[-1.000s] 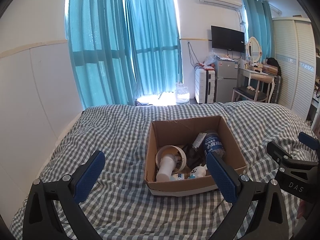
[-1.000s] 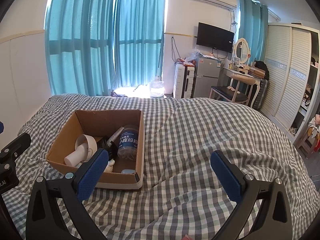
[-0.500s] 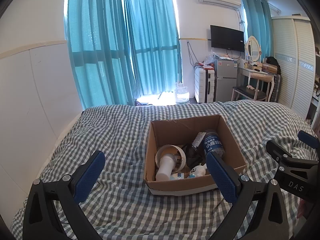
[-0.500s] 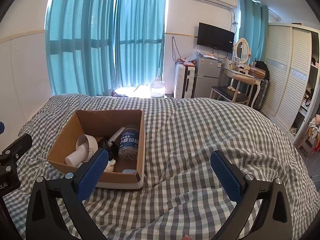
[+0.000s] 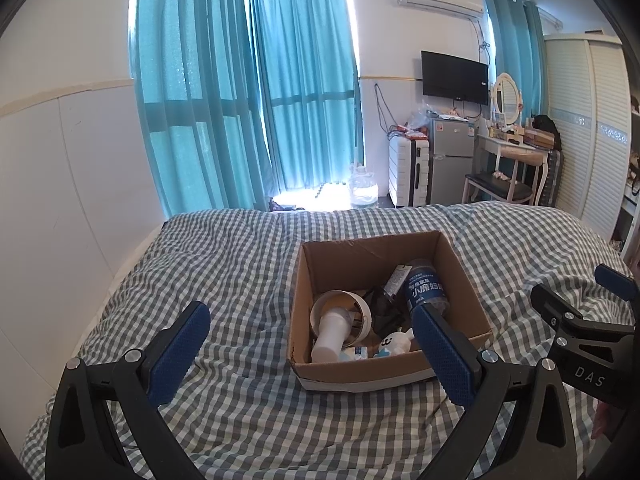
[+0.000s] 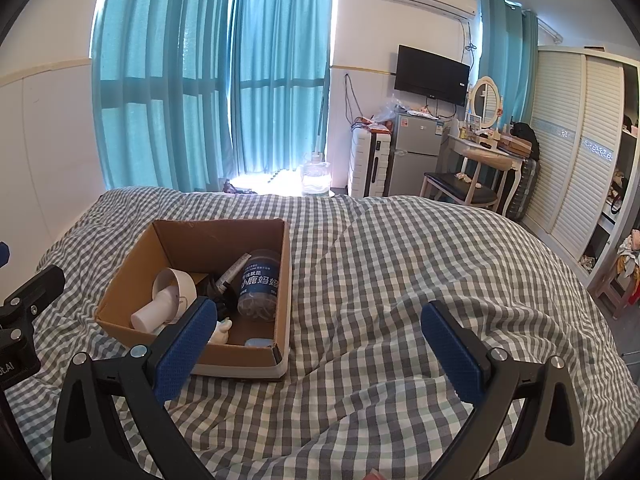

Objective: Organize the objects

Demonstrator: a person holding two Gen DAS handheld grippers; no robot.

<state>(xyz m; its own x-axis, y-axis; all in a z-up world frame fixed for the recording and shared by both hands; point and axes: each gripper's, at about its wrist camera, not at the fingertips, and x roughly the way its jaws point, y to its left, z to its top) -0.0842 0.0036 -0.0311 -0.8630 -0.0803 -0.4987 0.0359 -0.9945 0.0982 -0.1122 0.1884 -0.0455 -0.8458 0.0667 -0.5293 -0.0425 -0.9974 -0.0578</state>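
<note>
Nothing has moved since the earlier frames: box, contents and both tongs sit as before.

Cardboard box (image 5: 390, 364): open-topped, brown corrugated walls, white strip along the base; rests on the bed, left of centre in the right wrist view. All loose items in view already lie inside; none shows on the quilt, so the sorting looks largely done or not yet begun by unpacking — cannot tell which.

Contents:
- Handheld fan (image 5: 340, 318): white plastic, ring-shaped guard, cylindrical handle, lying on its side.
- Clear jar (image 6: 259, 285): round, dark blue label with white print, tilted against the box's wall.
- Small tube (image 6: 233, 267): slim, dark, leaning beside the jar.
- White figurine (image 5: 394, 341): glossy, smiling face, near the front wall.
- Black item between fan and jar: unclear.

Bed quilt (image 6: 400, 280): grey-and-white gingham, soft, rumpled.

Left tongs (image 5: 310, 344): blue textured pads, spread wide, empty, short of the box.
Right tongs (image 6: 318, 336): likewise spread, empty, over bare quilt.
</note>
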